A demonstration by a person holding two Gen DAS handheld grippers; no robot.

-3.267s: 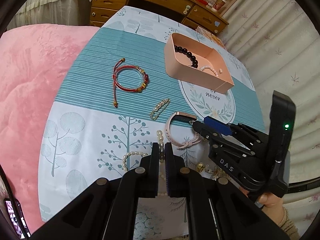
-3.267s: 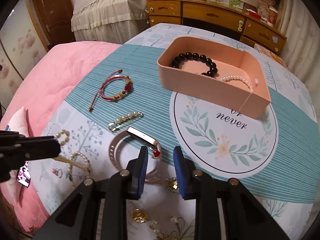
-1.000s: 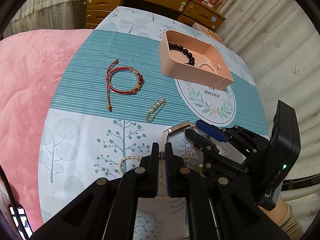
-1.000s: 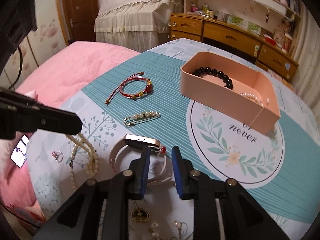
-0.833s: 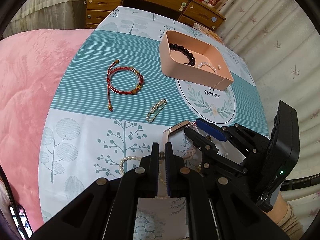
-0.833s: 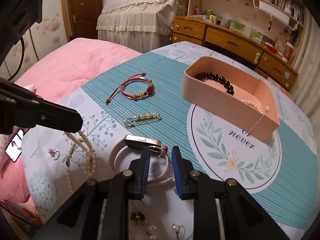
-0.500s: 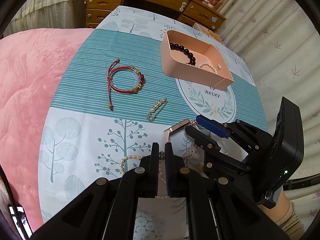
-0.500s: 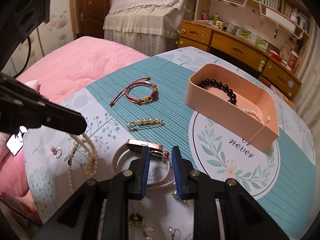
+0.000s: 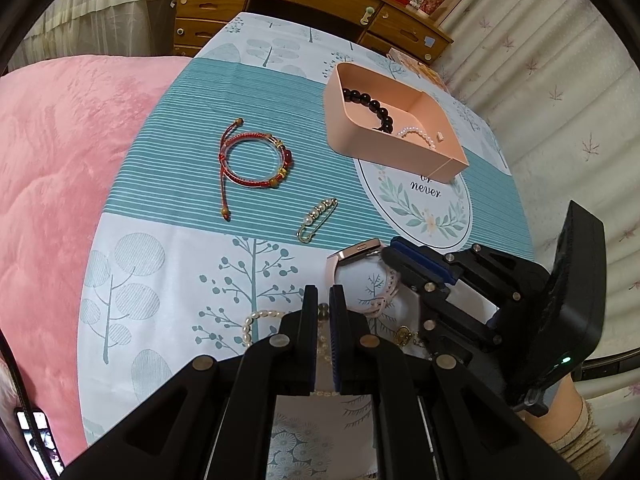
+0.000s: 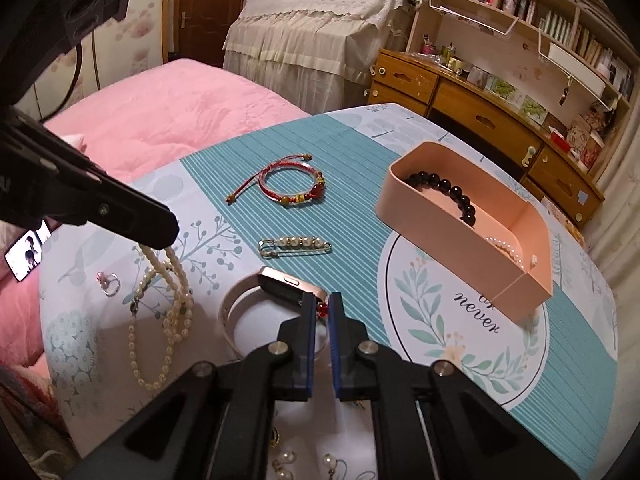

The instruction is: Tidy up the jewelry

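My left gripper point(image 9: 323, 300) is shut on a pearl necklace point(image 10: 172, 292), which hangs from its tip point(image 10: 160, 236) down to the cloth. My right gripper point(image 10: 321, 306) has its jaws closing on a small red charm point(image 10: 322, 310) at the end of a pink watch point(image 10: 288, 282). The watch stands on edge just left of the right fingertips point(image 9: 394, 252). A pink box point(image 10: 460, 248) at the far right holds a black bead bracelet point(image 10: 452, 190) and a small pearl bracelet. A red cord bracelet point(image 9: 256, 156) and a pearl pin point(image 9: 318, 220) lie on the striped cloth.
A small ring point(image 10: 109, 282) lies left of the necklace. A gold brooch point(image 9: 402, 336) and loose pearl pieces point(image 10: 288, 460) sit close under the grippers. A pink quilt point(image 9: 48, 160) borders the cloth on the left. A wooden dresser point(image 10: 480, 116) stands behind.
The right gripper's jaws have narrowed onto the red charm, and it has rolled slightly. Since the oldest frames the watch has come up from flat onto its edge. The left gripper has kept still.
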